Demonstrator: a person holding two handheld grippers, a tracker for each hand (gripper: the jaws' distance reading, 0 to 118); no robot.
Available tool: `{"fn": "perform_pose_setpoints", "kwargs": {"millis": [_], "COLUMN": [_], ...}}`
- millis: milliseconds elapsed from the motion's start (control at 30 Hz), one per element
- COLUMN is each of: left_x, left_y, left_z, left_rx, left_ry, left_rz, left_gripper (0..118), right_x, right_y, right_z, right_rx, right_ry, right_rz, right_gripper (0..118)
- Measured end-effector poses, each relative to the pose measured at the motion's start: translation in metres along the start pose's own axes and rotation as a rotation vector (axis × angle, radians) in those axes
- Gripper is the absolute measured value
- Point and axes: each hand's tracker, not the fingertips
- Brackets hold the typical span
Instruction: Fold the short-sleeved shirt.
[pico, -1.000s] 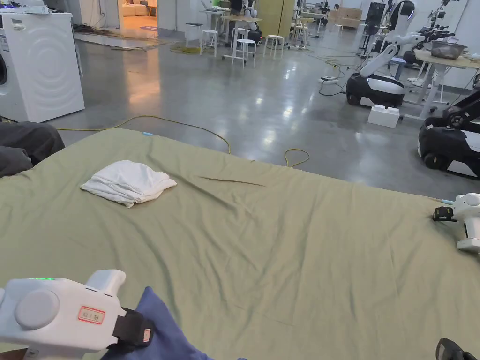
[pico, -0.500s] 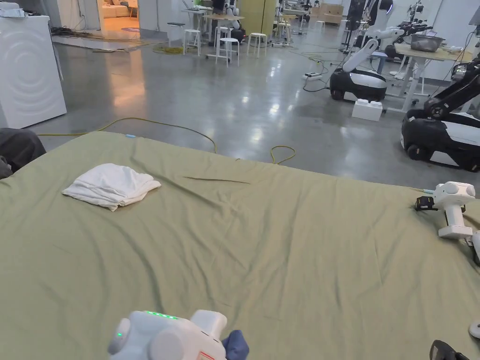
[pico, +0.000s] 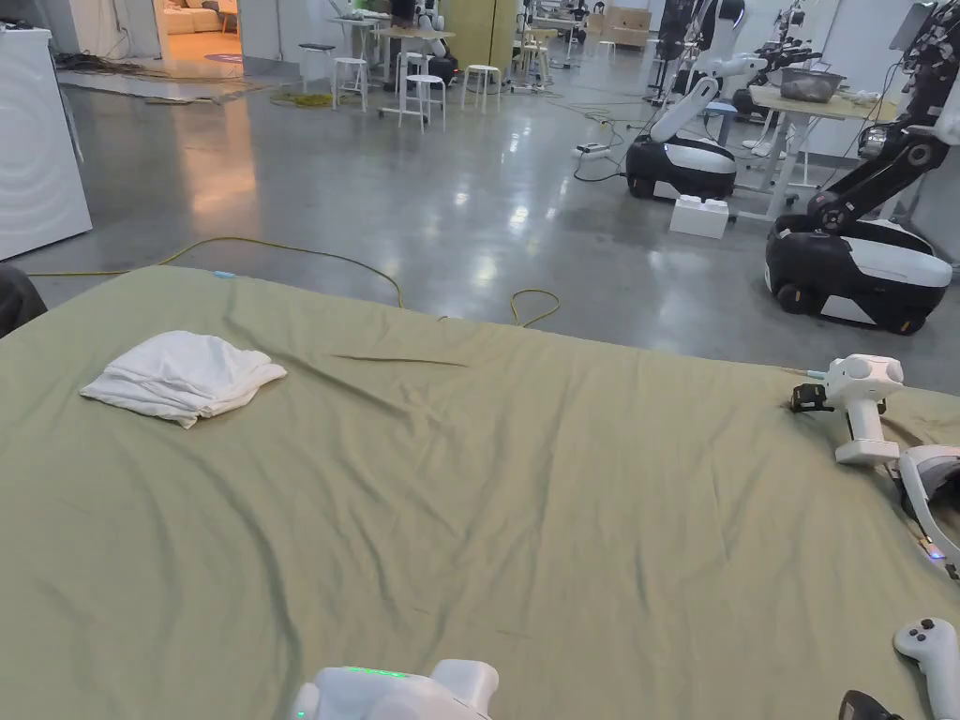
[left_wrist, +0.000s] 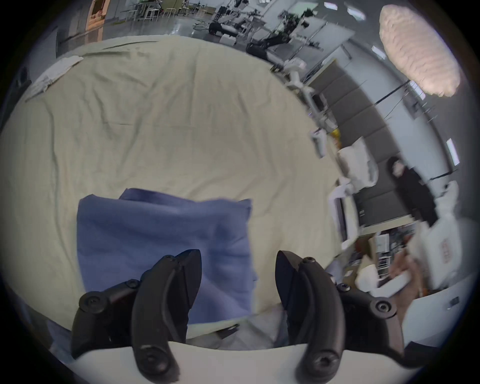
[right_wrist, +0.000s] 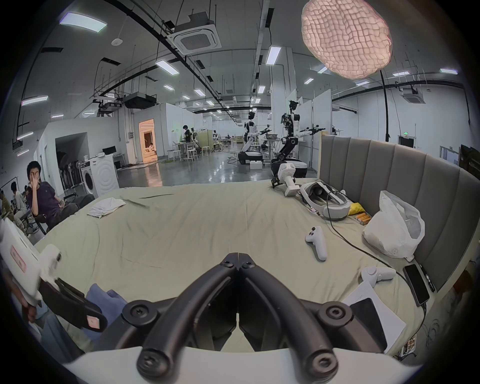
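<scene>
I am looking at the blue shirt (left_wrist: 166, 249) lying on the near edge of the bed (pico: 562, 525), already gathered into a compact rectangle with its long side running across my left gripper view. It is sitting directly ahead of and below the left gripper (left_wrist: 237, 262), whose jaws are standing well apart with nothing between them; one jaw is hanging over the cloth, the other past its right edge. Whether either jaw is touching the fabric, I cannot tell.

The right gripper (right_wrist: 238, 256) is hovering off to the shirt's right, jaws pressed together tip to tip and holding nothing. In its view the shirt (right_wrist: 106, 298) is lying low to the left, beside the other gripper, so I am judging the left hand to be much the nearer one for any further fold or smoothing.

Counting: one blue shirt, one white folded garment (pico: 183, 375) well apart at the far left of the bed, two grippers in my hands, one spare gripper (pico: 858, 403) lying at the bed's far right, two white hand controllers (right_wrist: 317, 241), one headset (right_wrist: 324, 202) and one white plastic bag (right_wrist: 394, 228) near the headboard.
</scene>
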Motion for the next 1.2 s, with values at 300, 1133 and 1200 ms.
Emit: {"fn": "perform_pose_setpoints", "kwargs": {"millis": [300, 1133, 1200], "left_x": [-0.036, -0.033, -0.035], "left_y": [-0.002, -0.010, -0.004], "left_z": [-0.009, -0.005, 0.017], "left_rx": [0.003, 0.288, 0.401], "left_ry": [-0.001, 0.087, 0.175], "left_rz": [0.084, -0.072, -0.120], "left_gripper": [15, 12, 12], "right_x": [0.001, -0.017, -0.025], "right_y": [-0.002, 0.006, 0.010], "right_z": [0.000, -0.002, -0.004], "right_rx": [-0.006, 0.042, 0.075], "right_ry": [0.000, -0.020, -0.020], "right_rz": [-0.006, 0.026, 0.037], "right_gripper": [0, 0, 0]}}
